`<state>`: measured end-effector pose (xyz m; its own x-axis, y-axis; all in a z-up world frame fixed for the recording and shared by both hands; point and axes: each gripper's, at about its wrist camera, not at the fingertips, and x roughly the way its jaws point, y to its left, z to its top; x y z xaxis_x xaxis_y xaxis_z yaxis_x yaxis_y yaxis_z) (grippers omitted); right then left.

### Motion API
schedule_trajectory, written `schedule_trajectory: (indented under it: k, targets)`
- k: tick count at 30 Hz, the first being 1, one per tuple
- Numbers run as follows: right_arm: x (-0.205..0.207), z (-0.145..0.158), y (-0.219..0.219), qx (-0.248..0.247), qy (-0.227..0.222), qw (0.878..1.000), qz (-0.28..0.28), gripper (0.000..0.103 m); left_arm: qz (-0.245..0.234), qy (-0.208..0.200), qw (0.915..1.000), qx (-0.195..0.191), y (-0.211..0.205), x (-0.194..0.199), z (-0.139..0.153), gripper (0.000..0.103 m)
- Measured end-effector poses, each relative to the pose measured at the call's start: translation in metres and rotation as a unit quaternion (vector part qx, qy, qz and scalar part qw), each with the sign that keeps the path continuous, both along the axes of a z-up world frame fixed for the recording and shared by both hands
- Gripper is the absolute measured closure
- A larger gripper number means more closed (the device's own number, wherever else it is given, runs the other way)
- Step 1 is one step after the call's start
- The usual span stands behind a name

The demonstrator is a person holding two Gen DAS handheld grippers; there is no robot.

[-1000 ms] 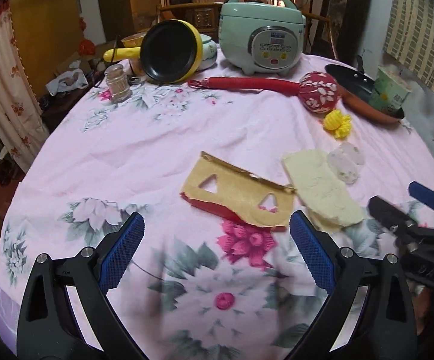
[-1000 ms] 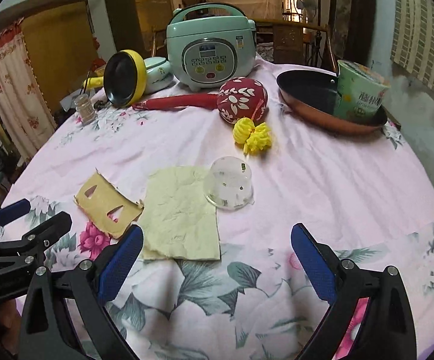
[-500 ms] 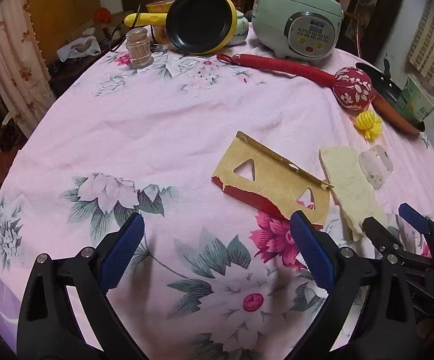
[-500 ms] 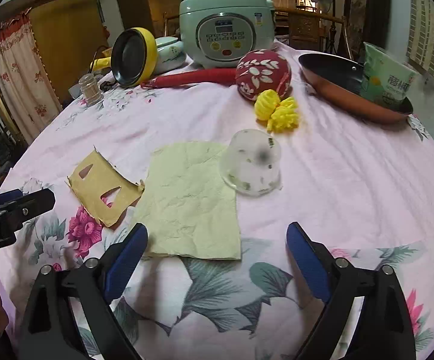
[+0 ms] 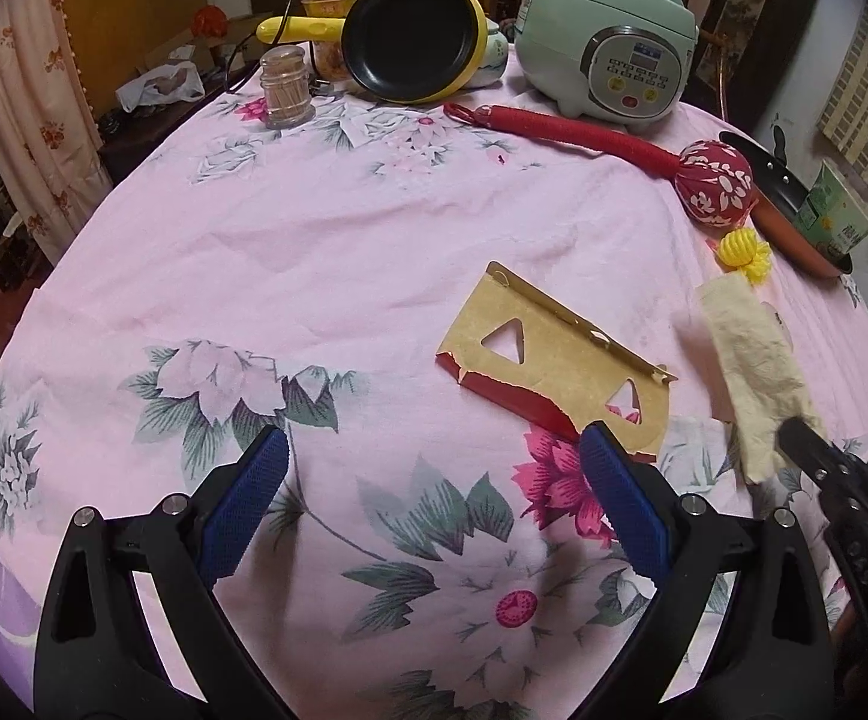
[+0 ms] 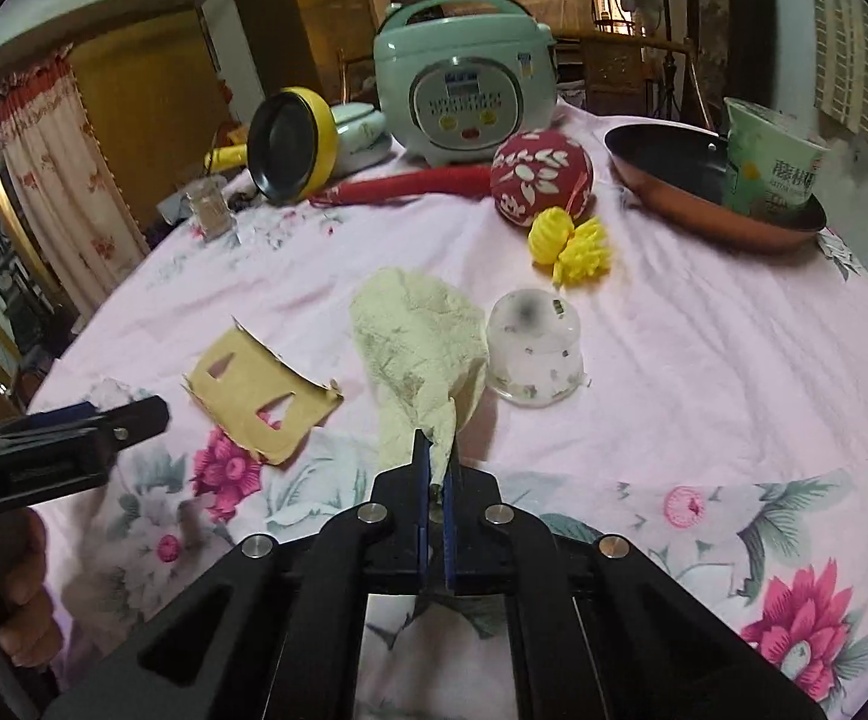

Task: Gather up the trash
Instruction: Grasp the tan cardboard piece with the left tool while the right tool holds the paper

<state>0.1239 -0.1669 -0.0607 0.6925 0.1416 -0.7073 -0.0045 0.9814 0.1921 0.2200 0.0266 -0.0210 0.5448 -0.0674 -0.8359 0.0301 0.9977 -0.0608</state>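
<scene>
- The right gripper (image 6: 435, 468), wide open a second ago, has just been closing and now pinches the near corner of the yellow paper towel (image 6: 419, 336).
- The towel, flat on the tablecloth (image 6: 703, 360) before, now stands bunched and lifted at its near end.

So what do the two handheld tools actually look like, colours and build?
Both match. The left tool has two black plastic fingers with triangular cut-outs, silver rivets at the pivots and blue textured pads. The right tool has the same black frame, silver rivets and blue pads. No cables, markings or sleeves show.
</scene>
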Motion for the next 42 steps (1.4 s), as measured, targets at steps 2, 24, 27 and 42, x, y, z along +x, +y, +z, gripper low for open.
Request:
schedule_trajectory:
  k: [2, 24, 27, 42]
  targets:
    - [-0.007, 0.007, -0.003, 0.003, -0.007, 1.000, 0.001, 0.098, 0.001, -0.002, 1.0000, 0.003, 0.000, 0.000, 0.000, 0.009]
    - [-0.033, 0.039, -0.032, 0.037, -0.054, 0.998, -0.021, 0.096, 0.027, 0.062, 0.9977, 0.006, -0.036, 0.033, -0.014, 0.009]
    - [-0.032, 0.039, -0.033, 0.038, -0.054, 0.998, -0.023, 0.096, 0.030, 0.078, 0.9964, 0.008, -0.043, 0.044, -0.022, 0.009]
    - [-0.036, 0.041, -0.039, 0.052, -0.055, 0.997, -0.032, 0.095, 0.008, 0.079, 0.9967, 0.016, -0.074, 0.070, -0.028, 0.023]
